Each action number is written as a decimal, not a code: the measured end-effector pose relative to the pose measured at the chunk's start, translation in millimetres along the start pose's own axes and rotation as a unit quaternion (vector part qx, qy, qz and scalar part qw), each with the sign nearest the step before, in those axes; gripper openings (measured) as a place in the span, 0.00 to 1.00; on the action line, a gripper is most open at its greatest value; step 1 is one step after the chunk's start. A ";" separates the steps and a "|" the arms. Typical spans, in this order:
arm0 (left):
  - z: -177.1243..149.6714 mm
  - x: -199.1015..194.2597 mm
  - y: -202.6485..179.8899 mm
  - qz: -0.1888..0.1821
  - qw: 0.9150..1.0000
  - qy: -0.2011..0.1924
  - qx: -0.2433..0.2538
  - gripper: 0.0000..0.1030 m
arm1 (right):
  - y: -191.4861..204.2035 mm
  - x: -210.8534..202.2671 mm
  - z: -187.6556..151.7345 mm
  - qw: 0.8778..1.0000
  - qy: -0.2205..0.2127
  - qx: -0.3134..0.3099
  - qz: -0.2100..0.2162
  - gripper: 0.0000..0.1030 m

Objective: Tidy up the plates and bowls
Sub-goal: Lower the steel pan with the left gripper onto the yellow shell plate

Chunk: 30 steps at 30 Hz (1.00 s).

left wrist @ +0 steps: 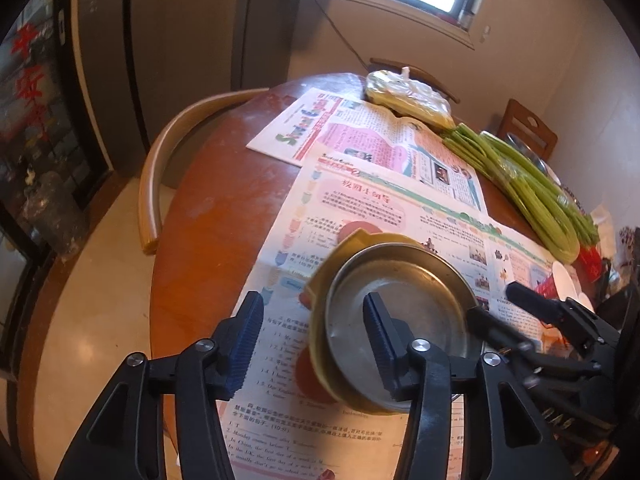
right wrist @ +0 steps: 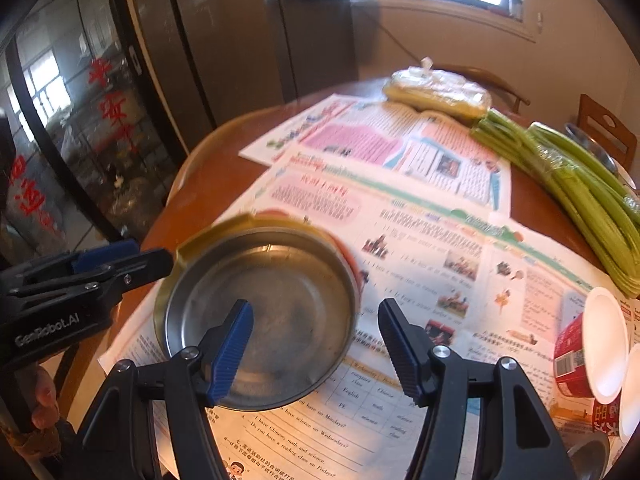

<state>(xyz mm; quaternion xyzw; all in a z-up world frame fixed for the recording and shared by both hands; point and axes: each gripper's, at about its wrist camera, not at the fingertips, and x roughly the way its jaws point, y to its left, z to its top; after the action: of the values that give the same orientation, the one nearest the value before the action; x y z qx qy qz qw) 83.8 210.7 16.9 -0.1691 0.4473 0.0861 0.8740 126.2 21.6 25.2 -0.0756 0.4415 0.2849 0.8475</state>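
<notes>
Steel plate (right wrist: 260,312) nested in yellow bowl (left wrist: 320,280), on newspaper (right wrist: 420,240), both tongs open.

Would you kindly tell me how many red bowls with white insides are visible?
2. One red bowl lies tipped on the newspaper at the right edge; the second bowl sits beside it, cut off by the frame. Others may be hidden.

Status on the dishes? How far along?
Done: steel plate sits nested in the yellow dish on the newspaper. In hand: nothing gripped; left tool and right tool are open, the right straddling the plate's rim. Left: red bowls off to the side, not yet stacked.
</notes>
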 end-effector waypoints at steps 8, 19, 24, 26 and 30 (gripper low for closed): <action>-12.0 20.1 18.7 -0.050 0.997 0.037 -0.047 0.55 | -25.2 4.0 -5.3 0.999 0.017 0.044 0.003 0.68; -14.1 49.0 3.0 -0.074 0.994 0.066 -0.049 0.55 | -21.0 28.9 -17.4 0.996 0.059 0.053 0.028 0.68; -14.1 56.7 -3.1 -0.065 0.994 0.075 -0.037 0.55 | -16.0 35.1 -19.9 0.996 0.067 0.047 0.035 0.68; -13.9 58.2 -5.3 -0.059 0.995 0.075 -0.031 0.55 | -13.4 38.6 -20.9 0.996 0.073 0.044 0.039 0.68; -13.2 60.3 -4.4 -0.059 0.995 0.076 -0.032 0.55 | -11.2 45.1 -23.9 0.995 0.082 0.038 0.039 0.68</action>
<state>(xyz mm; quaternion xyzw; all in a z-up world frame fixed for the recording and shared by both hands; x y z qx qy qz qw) 110.6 201.6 -38.2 -0.2293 0.4988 0.0352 0.8351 135.7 22.0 -26.2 -0.0489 0.5224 0.2936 0.7990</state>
